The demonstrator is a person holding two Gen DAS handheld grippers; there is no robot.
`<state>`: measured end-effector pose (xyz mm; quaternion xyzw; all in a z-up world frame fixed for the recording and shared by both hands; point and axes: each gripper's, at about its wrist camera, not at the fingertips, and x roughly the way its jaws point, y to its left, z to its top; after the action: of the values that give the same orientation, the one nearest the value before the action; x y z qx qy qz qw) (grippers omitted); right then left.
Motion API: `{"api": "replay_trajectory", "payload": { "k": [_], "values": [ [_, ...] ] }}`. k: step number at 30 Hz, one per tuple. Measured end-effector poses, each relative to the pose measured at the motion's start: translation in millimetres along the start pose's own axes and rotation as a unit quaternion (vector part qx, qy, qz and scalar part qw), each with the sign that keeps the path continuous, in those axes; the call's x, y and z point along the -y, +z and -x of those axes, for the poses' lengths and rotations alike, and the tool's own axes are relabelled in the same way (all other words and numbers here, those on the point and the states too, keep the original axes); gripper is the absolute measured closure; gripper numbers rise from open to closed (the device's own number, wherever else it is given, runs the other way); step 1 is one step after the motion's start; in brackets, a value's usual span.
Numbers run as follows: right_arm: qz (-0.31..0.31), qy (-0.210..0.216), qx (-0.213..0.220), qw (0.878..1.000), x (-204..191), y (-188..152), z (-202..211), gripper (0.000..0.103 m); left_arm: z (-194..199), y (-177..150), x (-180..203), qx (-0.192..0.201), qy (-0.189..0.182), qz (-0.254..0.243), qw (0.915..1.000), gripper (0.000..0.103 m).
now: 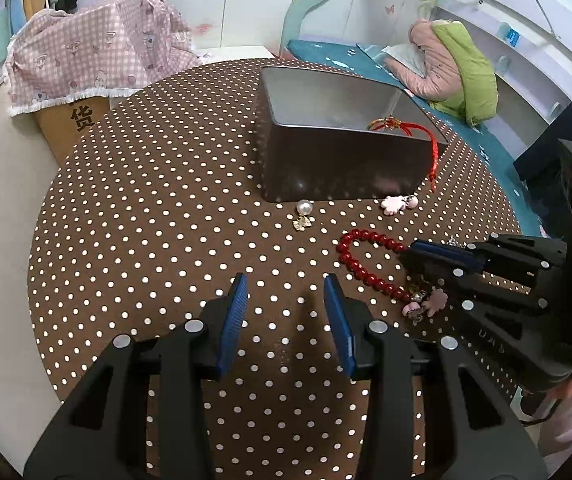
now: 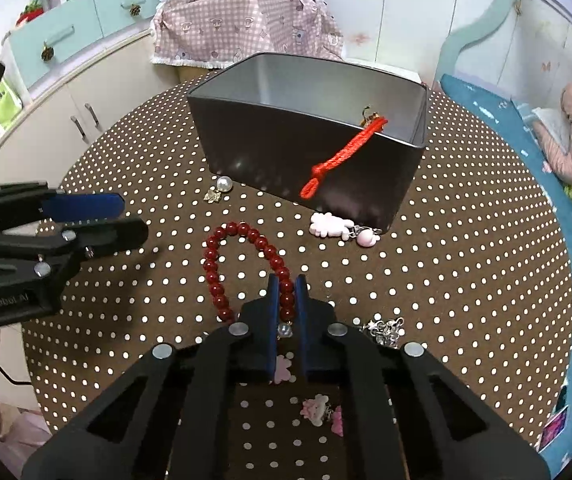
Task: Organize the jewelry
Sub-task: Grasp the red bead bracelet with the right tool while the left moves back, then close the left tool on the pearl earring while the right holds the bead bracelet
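Observation:
A red bead bracelet (image 2: 222, 264) lies on the dotted round table (image 2: 465, 264). My right gripper (image 2: 287, 286) is shut on the bracelet's right strand; in the left wrist view the right gripper (image 1: 409, 254) is at the bracelet (image 1: 359, 264). A dark metal box (image 2: 293, 160) stands behind, with a red cord (image 2: 337, 160) hanging over its front wall. My left gripper (image 1: 286, 292) is open and empty above the cloth, left of the bracelet. A pearl earring (image 2: 222, 186), a pink flower charm (image 2: 333, 226) and a silver chain (image 2: 387, 328) lie loose.
More pink charms (image 2: 317, 410) lie under my right gripper. A cardboard box under pink checked cloth (image 1: 86, 56) stands behind the table. A bed with a teal cover (image 2: 525, 168) runs along the right. Cabinets (image 2: 66, 120) stand at left.

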<state>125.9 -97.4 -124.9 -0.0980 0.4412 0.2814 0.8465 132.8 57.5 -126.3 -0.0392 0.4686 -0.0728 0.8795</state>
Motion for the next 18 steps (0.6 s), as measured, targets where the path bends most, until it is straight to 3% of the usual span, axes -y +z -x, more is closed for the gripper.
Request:
{"api": "replay_trajectory", "payload": {
  "k": [4, 14, 18],
  "values": [
    [-0.014, 0.019, 0.009, 1.0, 4, 2, 7, 0.096, 0, 0, 5, 0.0, -0.003, -0.007, 1.0, 0.062],
    [-0.035, 0.051, 0.077, 0.995, 14, 13, 59, 0.096, -3, 11, 9, 0.01, -0.005, -0.004, 0.9999, 0.062],
    [-0.044, 0.046, 0.101, 0.993, 23, 17, 79, 0.096, -10, 22, 11, 0.021, -0.01, -0.004, 0.9997, 0.063]
  ]
}}
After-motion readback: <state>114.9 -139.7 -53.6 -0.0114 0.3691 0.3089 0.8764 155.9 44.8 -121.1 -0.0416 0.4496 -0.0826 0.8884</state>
